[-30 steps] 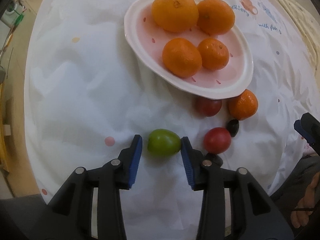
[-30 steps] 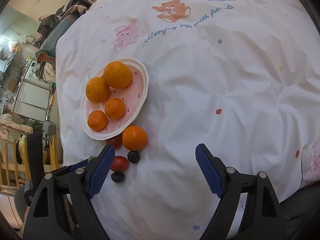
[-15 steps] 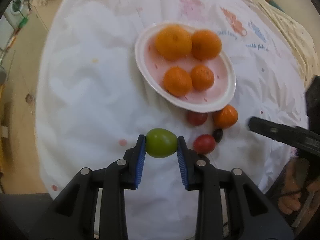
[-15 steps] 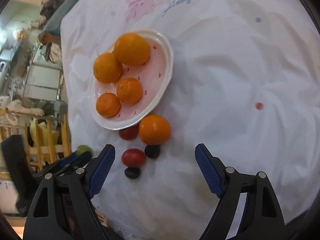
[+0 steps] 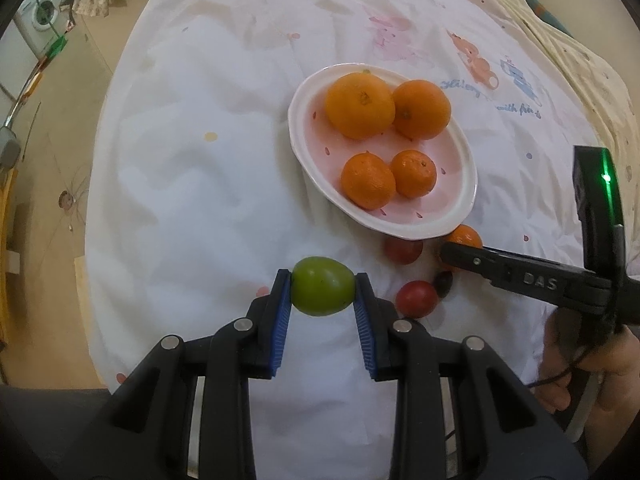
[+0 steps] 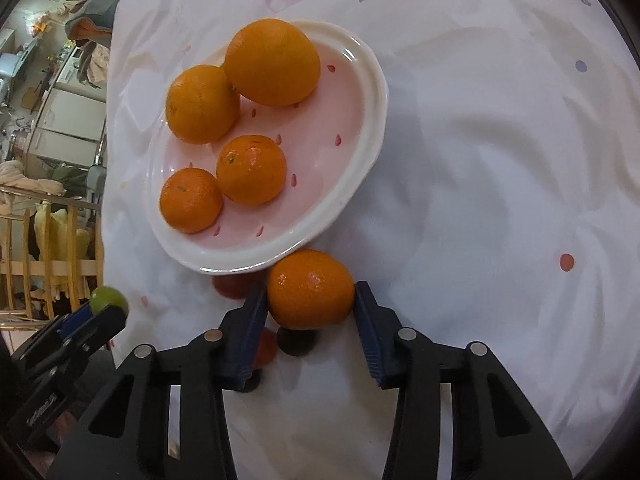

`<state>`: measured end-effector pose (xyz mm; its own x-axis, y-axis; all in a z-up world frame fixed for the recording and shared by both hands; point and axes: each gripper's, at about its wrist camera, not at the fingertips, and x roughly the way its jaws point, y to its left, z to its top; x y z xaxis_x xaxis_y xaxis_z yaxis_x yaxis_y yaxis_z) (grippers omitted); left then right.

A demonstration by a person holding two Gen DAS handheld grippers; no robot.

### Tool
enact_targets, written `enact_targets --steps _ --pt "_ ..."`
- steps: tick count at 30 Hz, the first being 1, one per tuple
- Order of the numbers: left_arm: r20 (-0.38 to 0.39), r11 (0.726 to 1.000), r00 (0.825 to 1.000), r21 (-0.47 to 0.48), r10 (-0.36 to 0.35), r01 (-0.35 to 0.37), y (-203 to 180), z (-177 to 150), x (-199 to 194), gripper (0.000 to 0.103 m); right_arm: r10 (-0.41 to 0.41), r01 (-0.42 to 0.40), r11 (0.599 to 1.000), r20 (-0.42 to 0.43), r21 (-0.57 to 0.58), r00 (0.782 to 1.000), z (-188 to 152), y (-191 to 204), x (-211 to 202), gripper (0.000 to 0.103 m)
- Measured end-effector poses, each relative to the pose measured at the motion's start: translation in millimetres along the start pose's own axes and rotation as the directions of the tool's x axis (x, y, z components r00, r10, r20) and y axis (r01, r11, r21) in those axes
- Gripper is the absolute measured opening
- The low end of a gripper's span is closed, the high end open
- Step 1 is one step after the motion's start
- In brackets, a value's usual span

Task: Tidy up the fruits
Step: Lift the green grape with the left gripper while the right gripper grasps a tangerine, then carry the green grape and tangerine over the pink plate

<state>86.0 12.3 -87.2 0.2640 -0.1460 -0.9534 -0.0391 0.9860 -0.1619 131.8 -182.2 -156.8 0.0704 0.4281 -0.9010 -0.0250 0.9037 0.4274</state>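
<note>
Left gripper (image 5: 323, 289) has the green fruit (image 5: 322, 286) clamped, both blue pads pressed on its sides, fruit held clear of the white sheet (image 5: 192, 184). From the right wrist view that same green fruit (image 6: 108, 299) peeks out at the far left edge, w/ the left gripper's black frame under it.

Right gripper (image 6: 310, 300) is down at the loose orange (image 6: 310, 289), the one lying on the sheet just below the plate (image 6: 360, 152) rim. Jaws have just been closing, orange sits between them; left pad looks against its side, right pad at its edge or a hair off, can't tell for sure, so no firm grip to call. In the left wrist view the right gripper's finger covers most of that orange (image 5: 464, 236).

Plate is pink inside, white rim, and carries four oranges: two big ones at the back, two smaller ones up front, touching in pairs.

Still on the sheet near the plate's lower edge: one red fruit (image 5: 403, 250) tucked by the rim, another red fruit (image 5: 416, 298) closer to the camera, and a small dark fruit (image 5: 444, 280) beside it. Sheet is wrinkled, w/ coloured dots and cartoon animal prints. A hand (image 5: 588, 364) shows at the right edge holding the right gripper.
</note>
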Motion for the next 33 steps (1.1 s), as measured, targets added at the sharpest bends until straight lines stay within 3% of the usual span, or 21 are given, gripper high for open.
enact_targets --steps 8,14,18,23,33 --pt "0.056 1.0 0.998 -0.018 -0.005 0.006 4.6 1.4 -7.7 0.027 0.068 -0.07 0.997 0.11 0.013 0.992 -18.0 -10.0 -60.6 0.045" --pt "0.137 0.998 0.989 -0.029 -0.046 0.051 6.3 23.3 -33.6 0.027 0.167 -0.17 0.985 0.271 -0.01 0.948 -3.2 -6.9 -106.5 0.045" --pt "0.175 0.999 0.985 0.034 -0.004 -0.002 -2.9 53.0 -42.4 0.027 0.207 -0.202 0.978 0.305 -0.051 0.93 22.6 10.3 -117.0 0.045" --pt "0.149 0.997 0.988 0.065 0.028 -0.039 -7.6 78.2 -24.7 0.027 0.197 -0.184 0.98 0.281 -0.074 0.939 51.1 17.4 -109.1 0.045" --pt "0.018 0.995 1.0 0.094 0.015 -0.017 -11.3 90.9 37.2 0.027 0.143 -0.137 0.989 0.155 -0.047 0.977 84.0 -0.7 -51.8 0.045"
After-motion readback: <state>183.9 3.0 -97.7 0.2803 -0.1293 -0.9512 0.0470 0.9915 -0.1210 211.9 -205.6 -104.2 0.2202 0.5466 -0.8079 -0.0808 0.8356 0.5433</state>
